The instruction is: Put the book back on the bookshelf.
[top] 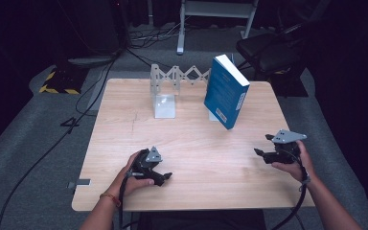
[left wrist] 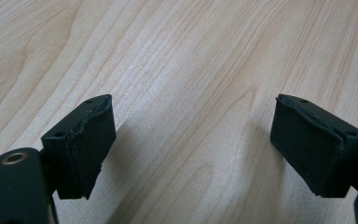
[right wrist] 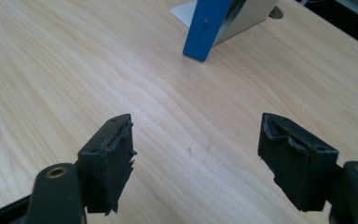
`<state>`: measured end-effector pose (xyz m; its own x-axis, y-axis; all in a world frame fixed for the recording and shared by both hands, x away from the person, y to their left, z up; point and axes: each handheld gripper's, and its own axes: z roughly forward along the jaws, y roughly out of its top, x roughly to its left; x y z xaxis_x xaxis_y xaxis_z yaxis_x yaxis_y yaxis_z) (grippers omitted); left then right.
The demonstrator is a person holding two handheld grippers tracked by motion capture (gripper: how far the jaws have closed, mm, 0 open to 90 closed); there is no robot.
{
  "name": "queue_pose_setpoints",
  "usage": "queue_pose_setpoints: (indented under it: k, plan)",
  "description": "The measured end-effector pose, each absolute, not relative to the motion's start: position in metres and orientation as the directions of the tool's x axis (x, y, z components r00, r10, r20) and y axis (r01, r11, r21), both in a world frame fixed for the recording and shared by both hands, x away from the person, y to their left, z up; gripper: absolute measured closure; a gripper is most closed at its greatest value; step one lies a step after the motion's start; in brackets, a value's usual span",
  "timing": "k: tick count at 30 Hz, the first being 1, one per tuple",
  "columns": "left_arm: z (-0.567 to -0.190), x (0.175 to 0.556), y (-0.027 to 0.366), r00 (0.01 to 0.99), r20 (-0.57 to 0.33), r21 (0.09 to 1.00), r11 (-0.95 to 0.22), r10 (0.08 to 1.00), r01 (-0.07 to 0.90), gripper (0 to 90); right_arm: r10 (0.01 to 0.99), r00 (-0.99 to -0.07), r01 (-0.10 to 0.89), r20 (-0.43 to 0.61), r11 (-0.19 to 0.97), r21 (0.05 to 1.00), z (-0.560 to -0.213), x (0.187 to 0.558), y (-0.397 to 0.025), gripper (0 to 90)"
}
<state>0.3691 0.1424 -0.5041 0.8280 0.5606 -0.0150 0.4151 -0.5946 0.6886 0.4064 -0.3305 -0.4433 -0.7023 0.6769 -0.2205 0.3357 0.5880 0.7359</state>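
Dark floor with cables and a black chair (top: 267,51) surrounds the light wooden table (top: 191,143), on which the work is set. At the far side of the table a blue book (top: 225,91) is seen, standing on its lower edge and leaning to the left, with its top tilted toward the far end; it seems to rest against a white metal bookend (top: 165,105) of an extendable rack, but the contact at its right part is hidden. The long axis of the book runs nearly upright, and the white page edge is turned to the right and forward.

The right gripper (top: 264,154) is held above the near right edge, and the book lies ahead of it and to its left; its jaws are spread wide with nothing between them. The left gripper (top: 165,177) is kept low over the near middle, also spread and empty. The right hand is judged somewhat nearer to the book.
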Motion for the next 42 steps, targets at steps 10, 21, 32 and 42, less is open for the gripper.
queue_pose_setpoints:
  k: [10, 21, 32, 42]
  plan:
    - [-0.504, 0.369, 0.142, 0.826, -0.015, 0.689, -0.593, 0.563, 0.417, 14.5, 0.69, -0.695, 0.372, -0.2, 0.584, 0.721, -0.464, 0.396, -0.352, 24.8]
    - [-0.504, 0.367, 0.143, 0.817, -0.017, 0.688, -0.586, 0.577, 0.428, 14.5, 0.727, -0.679, 0.449, -0.104, 0.523, 0.725, -0.487, 0.386, -0.388, 25.3]
    - [-0.504, 0.368, 0.143, 0.818, -0.016, 0.689, -0.587, 0.575, 0.426, 14.5, 0.769, -0.639, 0.512, -0.004, 0.429, 0.744, -0.504, 0.371, -0.417, 22.5]
    - [-0.504, 0.366, 0.143, 0.809, -0.014, 0.69, -0.58, 0.588, 0.433, 14.5, 0.774, -0.633, 0.517, -0.001, 0.424, 0.744, -0.504, 0.369, -0.42, 21.6]
